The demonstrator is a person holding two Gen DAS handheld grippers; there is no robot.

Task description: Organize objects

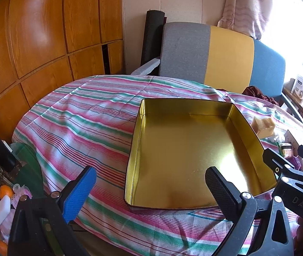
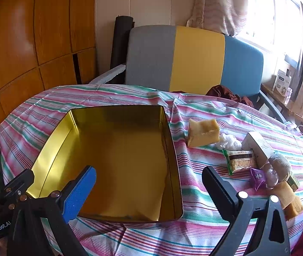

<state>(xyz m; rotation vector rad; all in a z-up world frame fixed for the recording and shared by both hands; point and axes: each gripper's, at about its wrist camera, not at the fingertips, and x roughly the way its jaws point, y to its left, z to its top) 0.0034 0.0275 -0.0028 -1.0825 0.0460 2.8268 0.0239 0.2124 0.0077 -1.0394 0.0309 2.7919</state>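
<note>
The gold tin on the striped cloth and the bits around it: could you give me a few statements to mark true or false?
1. The gold tin has nothing in it. True.
2. The yellow block lies inside the tin. False: it lies on the striped cloth beside it.
3. The right gripper grips a packet. False: its jaws stand open, holding nothing.
4. The left gripper has open jaws. True.
5. A chair stands behind the table. True.

Gold tin open-topped, unobstructed; packets crowd beside it.
</note>
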